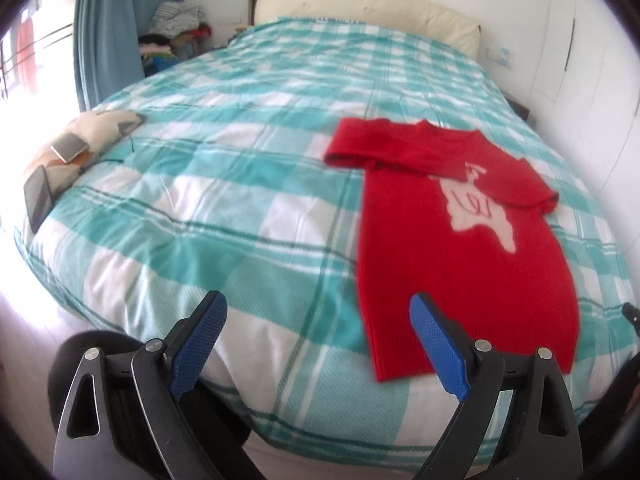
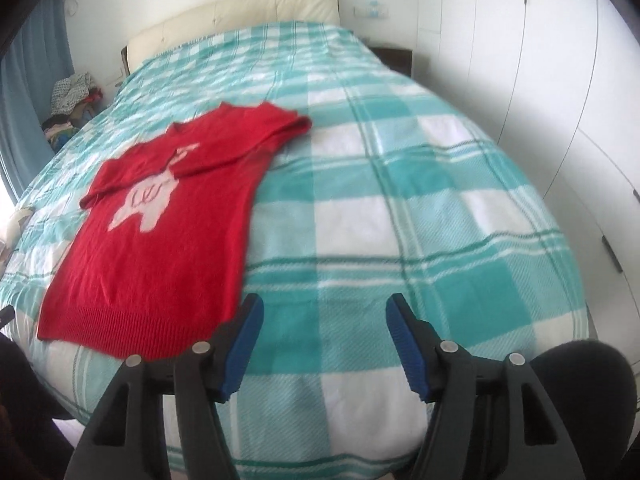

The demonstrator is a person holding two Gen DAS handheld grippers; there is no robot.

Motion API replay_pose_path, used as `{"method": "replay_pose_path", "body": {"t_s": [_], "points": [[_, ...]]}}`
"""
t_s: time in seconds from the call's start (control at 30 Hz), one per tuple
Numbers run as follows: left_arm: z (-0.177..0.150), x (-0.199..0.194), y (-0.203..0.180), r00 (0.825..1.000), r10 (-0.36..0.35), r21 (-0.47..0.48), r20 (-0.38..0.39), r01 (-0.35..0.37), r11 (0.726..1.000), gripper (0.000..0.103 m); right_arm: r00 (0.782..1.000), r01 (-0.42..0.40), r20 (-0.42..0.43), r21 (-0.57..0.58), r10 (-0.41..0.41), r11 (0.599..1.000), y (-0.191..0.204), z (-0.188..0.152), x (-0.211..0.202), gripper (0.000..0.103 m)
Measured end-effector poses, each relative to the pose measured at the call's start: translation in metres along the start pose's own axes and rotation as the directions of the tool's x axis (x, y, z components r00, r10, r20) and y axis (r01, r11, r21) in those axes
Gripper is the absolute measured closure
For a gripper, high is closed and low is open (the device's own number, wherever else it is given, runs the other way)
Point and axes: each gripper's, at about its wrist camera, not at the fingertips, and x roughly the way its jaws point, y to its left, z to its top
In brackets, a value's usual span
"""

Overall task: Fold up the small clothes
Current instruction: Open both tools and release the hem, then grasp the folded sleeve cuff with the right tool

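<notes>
A small red knitted sweater (image 1: 460,256) with a pale pink animal figure lies flat on the checked bed cover, both sleeves folded in across its chest. Its ribbed hem is at the near edge of the bed. The same sweater (image 2: 160,248) fills the left half of the right wrist view. My left gripper (image 1: 320,312) hovers above the near bed edge, left of the hem, jaws wide open with nothing between the blue pads. My right gripper (image 2: 324,316) is open too, just right of the hem's corner, over bare cover.
The teal and white checked bed cover (image 2: 400,200) spreads wide to the right of the sweater. A cream pillow holding a phone (image 1: 38,200) and a small box (image 1: 68,146) sits at the bed's left edge. A cream headboard (image 1: 360,8), clothes pile (image 1: 176,20) and white wardrobe doors (image 2: 560,80) surround the bed.
</notes>
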Motion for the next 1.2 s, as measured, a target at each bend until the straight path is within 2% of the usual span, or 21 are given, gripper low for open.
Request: {"method": "replay_pose_path", "body": {"t_s": [0.07, 0.13, 0.27, 0.33, 0.4, 0.43, 0.5, 0.57, 0.63, 0.77, 0.87, 0.97, 1.03, 1.07, 1.1, 1.13, 1.17, 1.2], "points": [[0.015, 0.001, 0.0, 0.999, -0.011, -0.015, 0.039, 0.011, 1.0, 0.009, 1.0, -0.015, 0.027, 0.011, 0.015, 1.0, 0.001, 0.002, 0.001, 0.035], [0.024, 0.006, -0.002, 0.998, -0.01, -0.024, 0.062, 0.012, 1.0, 0.008, 0.999, -0.037, 0.017, 0.022, 0.036, 0.999, 0.005, 0.0, 0.007, 0.035], [0.03, 0.025, -0.005, 0.998, 0.0, -0.033, 0.066, 0.002, 0.999, 0.008, 0.998, -0.055, -0.025, 0.027, 0.055, 0.998, 0.01, -0.012, 0.019, 0.035], [0.025, 0.036, -0.001, 0.998, 0.032, -0.041, 0.063, -0.029, 0.999, 0.008, 0.996, -0.076, -0.04, 0.027, 0.077, 0.997, 0.011, -0.01, 0.021, 0.035], [0.021, 0.046, 0.006, 0.998, 0.055, -0.061, 0.022, -0.054, 0.997, 0.008, 0.993, -0.106, -0.055, -0.018, 0.105, 0.994, 0.015, 0.006, 0.02, 0.035], [0.021, 0.048, 0.01, 0.999, 0.043, -0.081, 0.008, -0.042, 0.996, 0.008, 0.993, -0.115, -0.044, -0.054, 0.113, 0.992, 0.019, 0.019, 0.016, 0.035], [0.02, 0.046, 0.017, 1.0, 0.027, -0.118, 0.012, -0.026, 0.993, 0.008, 0.992, -0.126, -0.002, -0.141, 0.127, 0.982, 0.03, 0.05, 0.007, 0.035], [0.02, 0.044, 0.019, 0.999, 0.047, -0.129, 0.026, -0.044, 0.991, 0.008, 0.989, -0.133, 0.027, -0.229, 0.143, 0.964, 0.047, 0.083, 0.005, 0.033], [0.02, 0.043, 0.018, 0.997, 0.065, -0.129, 0.029, -0.061, 0.99, 0.008, 0.987, -0.147, 0.018, -0.329, 0.162, 0.933, 0.072, 0.11, 0.017, 0.023], [0.017, 0.046, 0.017, 0.997, 0.075, -0.128, 0.016, -0.072, 0.989, 0.008, 0.971, -0.235, -0.089, -0.541, 0.223, 0.808, 0.146, 0.13, 0.077, 0.023], [0.016, 0.048, 0.017, 0.996, 0.088, -0.122, 0.01, -0.086, 0.989, 0.008, 0.953, -0.302, -0.17, -0.602, 0.251, 0.739, 0.192, 0.129, 0.135, 0.025], [0.016, 0.05, 0.022, 0.996, 0.091, -0.134, -0.002, -0.09, 0.987, 0.008, 0.946, -0.324, -0.234, -0.645, 0.224, 0.693, 0.223, 0.126, 0.189, 0.029], [0.016, 0.052, 0.026, 0.997, 0.082, -0.148, -0.014, -0.083, 0.986, 0.008, 0.946, -0.32, -0.255, -0.646, 0.199, 0.694, 0.23, 0.125, 0.221, 0.036], [0.016, 0.052, 0.027, 0.997, 0.072, -0.157, -0.019, -0.074, 0.985, 0.008, 0.937, -0.342, -0.285, -0.629, 0.202, 0.698, 0.228, 0.124, 0.235, 0.039], [0.016, 0.053, 0.029, 0.998, 0.061, -0.166, -0.023, -0.064, 0.984, 0.008, 0.928, -0.359, -0.31, -0.596, 0.207, 0.718, 0.223, 0.126, 0.246, 0.058], [0.016, 0.053, 0.03, 0.998, 0.053, -0.173, -0.027, -0.057, 0.983, 0.008, 0.927, -0.356, -0.309, -0.559, 0.21, 0.749, 0.215, 0.13, 0.252, 0.081], [0.016, 0.054, 0.031, 0.998, 0.047, -0.179, -0.031, -0.052, 0.983, 0.008, 0.933, -0.341, -0.291, -0.53, 0.211, 0.776, 0.205, 0.136, 0.252, 0.092], [0.016, 0.054, 0.031, 0.999, 0.041, -0.182, -0.034, -0.046, 0.982, 0.008, 0.937, -0.334, -0.268, -0.496, 0.225, 0.801, 0.193, 0.144, 0.247, 0.095]]}}
